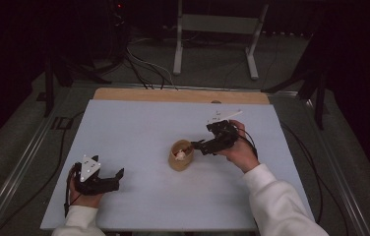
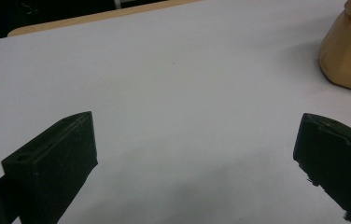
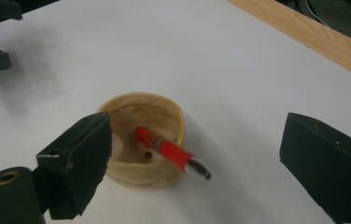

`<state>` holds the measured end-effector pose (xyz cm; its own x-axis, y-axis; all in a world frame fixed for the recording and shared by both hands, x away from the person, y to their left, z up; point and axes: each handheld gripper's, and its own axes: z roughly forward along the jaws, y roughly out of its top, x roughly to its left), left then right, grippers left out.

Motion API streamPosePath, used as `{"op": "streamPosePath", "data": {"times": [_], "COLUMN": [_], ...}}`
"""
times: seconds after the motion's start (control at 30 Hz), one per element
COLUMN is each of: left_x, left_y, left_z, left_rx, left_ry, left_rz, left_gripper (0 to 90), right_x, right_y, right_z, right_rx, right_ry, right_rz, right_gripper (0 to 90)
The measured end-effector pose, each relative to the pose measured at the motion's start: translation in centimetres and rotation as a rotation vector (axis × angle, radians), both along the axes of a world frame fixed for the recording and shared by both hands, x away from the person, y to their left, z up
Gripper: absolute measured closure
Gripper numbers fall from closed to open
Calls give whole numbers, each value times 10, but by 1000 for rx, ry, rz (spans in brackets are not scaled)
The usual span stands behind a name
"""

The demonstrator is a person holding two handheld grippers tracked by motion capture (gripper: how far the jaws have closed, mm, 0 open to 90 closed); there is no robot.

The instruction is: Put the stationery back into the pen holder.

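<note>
Red pen point(image 3: 169, 151) in wooden cup point(image 3: 142, 140) on white tabletop point(image 1: 138, 132), dark room; all jaws released.

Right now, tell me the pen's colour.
Red pen with a black tip, clearest in the right gripper view.

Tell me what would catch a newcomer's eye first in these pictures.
Most striking is the red marker, leaning tip-up against the rim of the wooden cup near the middle of the pale table. The right gripper hovers open beside the cup, while the left gripper rests open near the table's front left.
</note>
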<state>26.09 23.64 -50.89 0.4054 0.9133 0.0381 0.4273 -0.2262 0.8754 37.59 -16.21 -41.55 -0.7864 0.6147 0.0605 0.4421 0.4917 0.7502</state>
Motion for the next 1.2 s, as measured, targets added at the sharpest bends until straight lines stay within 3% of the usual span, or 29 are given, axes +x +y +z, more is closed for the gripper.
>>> {"op": "streamPosePath", "data": {"times": [0.17,1.2], "left_x": [0,1], "left_y": [0,-1], "left_z": [0,0], "left_rx": [0,1], "left_ry": [0,-3], "left_rz": [0,-2], "left_gripper": [1,1], "right_x": [-1,-9], "right_y": [-7,-48], "right_z": [-2,-13], "right_rx": [-5,-23], "right_ry": [-12,-66], "right_rz": [-25,-192], "right_gripper": [41,28]}}
